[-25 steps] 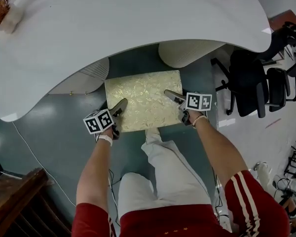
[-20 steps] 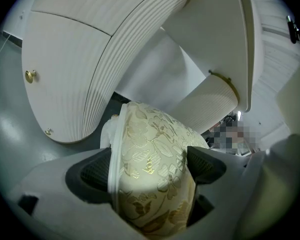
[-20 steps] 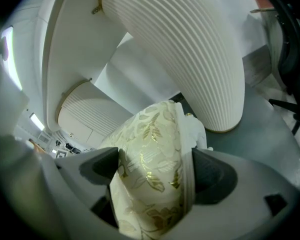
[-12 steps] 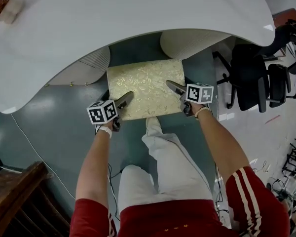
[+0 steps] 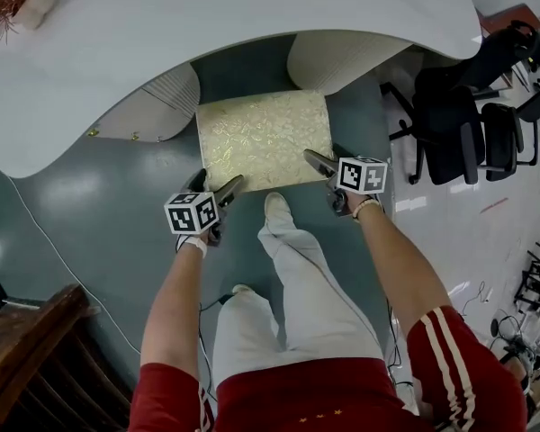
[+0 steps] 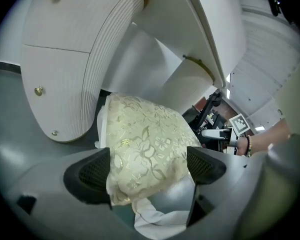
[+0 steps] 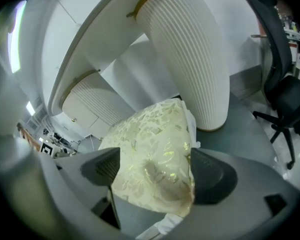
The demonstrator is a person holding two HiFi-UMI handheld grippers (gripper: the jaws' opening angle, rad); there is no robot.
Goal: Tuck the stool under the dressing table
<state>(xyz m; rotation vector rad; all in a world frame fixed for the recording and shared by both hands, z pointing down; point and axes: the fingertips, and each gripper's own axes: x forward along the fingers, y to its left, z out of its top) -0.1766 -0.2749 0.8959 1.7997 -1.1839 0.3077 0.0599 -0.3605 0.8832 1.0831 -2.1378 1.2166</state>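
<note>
The jaws of my left gripper and right gripper stand wide, having just eased a little closer, and grip nothing. The stool lies just ahead, long axis left to right, between the dressing table's two ribbed pedestals and half under its rim. My shoe is just behind it, with office chairs to the right.

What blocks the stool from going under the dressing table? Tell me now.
Nothing visible does. The stool stands at the gap between the dressing table's two fluted pedestals, and the floor shown beyond it, under the tabletop, is bare.
</note>
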